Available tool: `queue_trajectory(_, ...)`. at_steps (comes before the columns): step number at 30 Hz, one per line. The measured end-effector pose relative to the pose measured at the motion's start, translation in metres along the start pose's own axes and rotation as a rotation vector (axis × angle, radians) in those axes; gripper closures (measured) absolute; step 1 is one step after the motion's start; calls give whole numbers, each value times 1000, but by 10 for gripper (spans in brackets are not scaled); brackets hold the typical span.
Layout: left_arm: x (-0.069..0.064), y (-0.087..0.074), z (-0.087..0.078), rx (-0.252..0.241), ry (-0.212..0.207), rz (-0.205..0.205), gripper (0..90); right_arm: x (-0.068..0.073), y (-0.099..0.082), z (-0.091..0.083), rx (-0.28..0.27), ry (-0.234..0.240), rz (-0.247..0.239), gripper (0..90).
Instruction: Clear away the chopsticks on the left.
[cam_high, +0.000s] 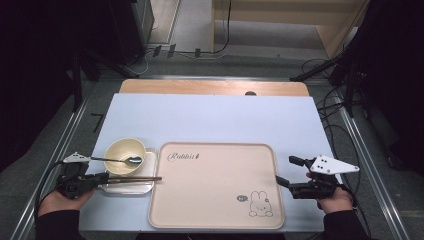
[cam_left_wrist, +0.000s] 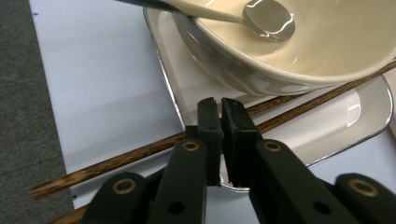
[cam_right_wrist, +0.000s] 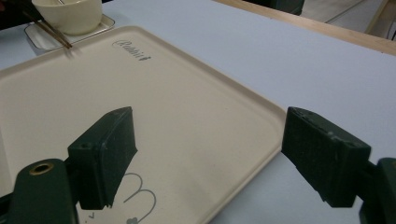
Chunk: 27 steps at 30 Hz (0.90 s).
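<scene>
Overhead camera faces forward; claw cameras sit close, sharing the bowl.

tray | script word "Rabbit" near its far left corner | small badge by rabbit drawing: unreadable

Beige rabbit tray, blue table

From the big beige tray, I see my open room: its whole surface lies bare, and the blue mat beyond its far edge is free right up to the wooden table edge. Just left of the tray things crowd: a small metal dish carries a bowl with a spoon, and chopsticks reach over the tray's left rim, barring a low pass there. Right of the tray is open mat.
</scene>
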<state>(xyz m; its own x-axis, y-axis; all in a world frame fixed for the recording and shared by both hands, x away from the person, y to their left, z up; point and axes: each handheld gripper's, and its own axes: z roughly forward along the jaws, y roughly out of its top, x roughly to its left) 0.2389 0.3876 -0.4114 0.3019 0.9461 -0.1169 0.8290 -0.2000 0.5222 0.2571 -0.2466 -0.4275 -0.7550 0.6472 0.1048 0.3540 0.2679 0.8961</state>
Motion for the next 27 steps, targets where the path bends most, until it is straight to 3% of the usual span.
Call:
queue_trajectory(4, -1, -3, -9, -23, -16, 11, 805, 0, 0, 0, -4, 8, 5, 182)
queue_trajectory(8, 1, -3, -11, -3, -22, 19, 773, 1, 1, 1, -2, 18, 1, 182)
queue_trajectory(13, 1, -4, -17, 2, -79, 46, 699, 1, 0, 2, -3, 27, 4, 182)
queue_trajectory(14, 0, -4, -18, 6, -83, 68, 659, 0, 0, 3, -2, 28, 4, 182)
queue_trajectory(17, -3, -4, -23, -11, -118, 184, 550, 1, 0, 2, -1, 32, 4, 182)
queue_trajectory(18, -3, -4, -25, -7, -129, 207, 550, 1, 0, 2, -1, 32, 4, 182)
queue_trajectory(20, -3, -2, -28, 5, -161, 242, 504, 0, 0, 2, -4, 29, 5, 182)
queue_trajectory(24, 0, 2, -29, 3, -238, 273, 424, -1, -1, 3, 4, 24, 16, 182)
queue_trajectory(27, -1, 2, -28, 13, -247, 360, 372, 0, -1, 3, 4, 28, 13, 182)
